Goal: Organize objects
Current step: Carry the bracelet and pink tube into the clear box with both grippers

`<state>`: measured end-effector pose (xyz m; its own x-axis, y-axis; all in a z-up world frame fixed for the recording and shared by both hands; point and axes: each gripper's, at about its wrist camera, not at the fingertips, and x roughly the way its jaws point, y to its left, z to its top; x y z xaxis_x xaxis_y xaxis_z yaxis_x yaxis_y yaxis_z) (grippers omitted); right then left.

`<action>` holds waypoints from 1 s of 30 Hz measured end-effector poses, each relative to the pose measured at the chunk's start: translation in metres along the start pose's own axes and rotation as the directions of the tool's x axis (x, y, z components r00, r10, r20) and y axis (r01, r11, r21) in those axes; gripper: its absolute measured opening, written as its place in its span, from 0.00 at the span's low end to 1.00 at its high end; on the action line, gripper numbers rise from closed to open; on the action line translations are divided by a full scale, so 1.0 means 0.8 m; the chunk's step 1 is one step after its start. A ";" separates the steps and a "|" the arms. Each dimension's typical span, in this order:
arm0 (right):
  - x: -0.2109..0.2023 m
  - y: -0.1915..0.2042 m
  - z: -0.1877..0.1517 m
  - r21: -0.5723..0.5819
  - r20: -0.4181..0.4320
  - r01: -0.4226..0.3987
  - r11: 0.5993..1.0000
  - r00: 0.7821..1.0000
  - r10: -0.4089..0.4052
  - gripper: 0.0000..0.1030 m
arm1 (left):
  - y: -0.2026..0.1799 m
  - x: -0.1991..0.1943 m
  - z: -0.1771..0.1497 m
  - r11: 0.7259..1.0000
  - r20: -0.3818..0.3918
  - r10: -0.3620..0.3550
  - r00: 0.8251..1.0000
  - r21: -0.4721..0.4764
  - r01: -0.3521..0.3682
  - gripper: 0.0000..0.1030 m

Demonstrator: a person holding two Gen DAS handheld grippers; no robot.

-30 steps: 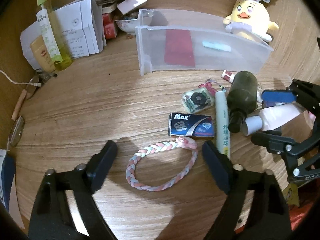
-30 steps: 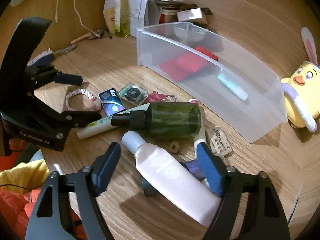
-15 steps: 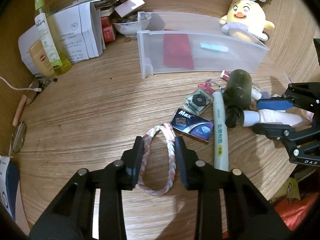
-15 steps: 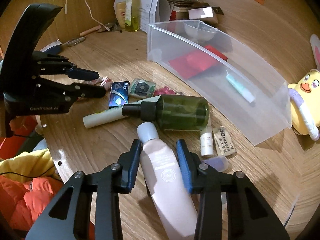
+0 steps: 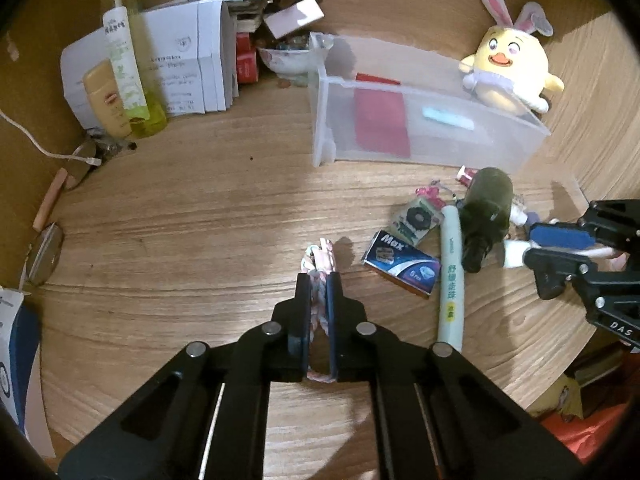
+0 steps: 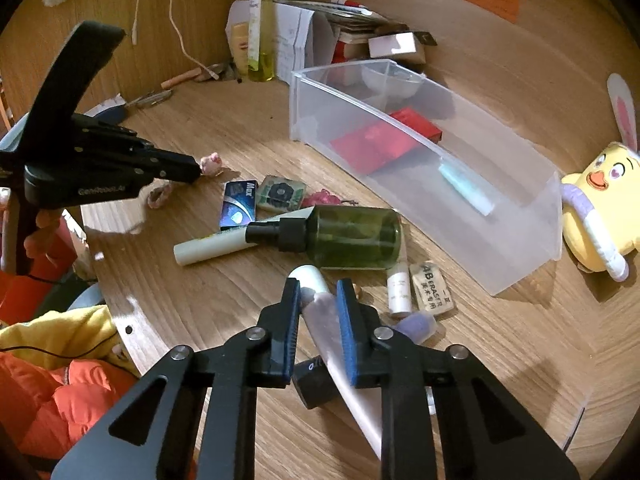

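Observation:
A pink, white and blue braided bracelet (image 5: 320,258) lies on the wooden table (image 5: 200,220), squeezed flat between the pads of my left gripper (image 5: 319,280), which is shut on it. My right gripper (image 6: 318,288) is closing, and its blue pads press on a pale pink tube (image 6: 322,312) with a white cap. In the left wrist view the right gripper (image 5: 534,246) comes in from the right with the tube's cap (image 5: 514,252) showing. The right wrist view shows the left gripper (image 6: 196,170) at the left with the bracelet's end (image 6: 210,164) beyond its tips.
A clear plastic bin (image 5: 440,148) holds a red packet and a pale blue stick. Before it lie a green bottle (image 6: 356,236), a white marker (image 6: 212,246), a blue Max box (image 6: 238,204) and an eraser (image 6: 432,286). A yellow plush chick (image 5: 508,72) sits behind.
Both grippers have gone from wide open to closed: the left one squeezed the round bracelet into a flat strip, the right one closed on the pink tube. Neither hand moved much.

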<state>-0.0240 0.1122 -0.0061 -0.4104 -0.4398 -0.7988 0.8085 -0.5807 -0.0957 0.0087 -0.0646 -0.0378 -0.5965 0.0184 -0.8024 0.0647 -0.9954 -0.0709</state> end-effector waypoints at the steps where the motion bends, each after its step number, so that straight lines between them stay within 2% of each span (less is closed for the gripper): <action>1: 0.001 0.000 -0.001 -0.001 -0.003 -0.003 1.000 1.000 0.003 0.17 | 0.000 -0.003 0.001 1.000 0.005 -0.001 1.000 0.000 0.001 0.06; 5: 0.000 -0.001 0.000 0.010 -0.020 -0.030 0.999 0.999 0.030 0.17 | -0.001 -0.014 0.005 1.000 0.035 -0.009 0.999 -0.005 0.009 0.06; 10: 0.010 -0.003 0.000 0.007 -0.050 -0.036 0.999 0.998 0.037 0.27 | -0.003 -0.025 0.012 0.999 0.066 -0.031 0.997 -0.015 0.032 0.06; 12: 0.013 0.000 -0.002 -0.010 -0.055 -0.027 1.000 0.998 0.026 0.28 | -0.006 -0.028 0.014 0.999 0.076 -0.036 0.996 -0.013 0.037 0.06; 22: 0.021 0.007 -0.004 -0.071 -0.068 0.004 0.997 0.998 -0.009 0.27 | -0.024 -0.040 0.032 0.997 0.124 -0.081 0.989 0.010 0.080 0.06; 30: 0.009 0.002 -0.003 -0.035 -0.028 0.009 0.999 1.000 -0.010 0.21 | -0.037 -0.048 0.045 0.994 0.155 -0.105 0.982 0.025 0.102 0.06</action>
<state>-0.0246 0.1095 -0.0134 -0.4065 -0.4147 -0.8141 0.8189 -0.5604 -0.1234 0.0005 -0.0394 0.0165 -0.7170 0.1076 -0.6887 -0.0164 -0.9903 -0.1376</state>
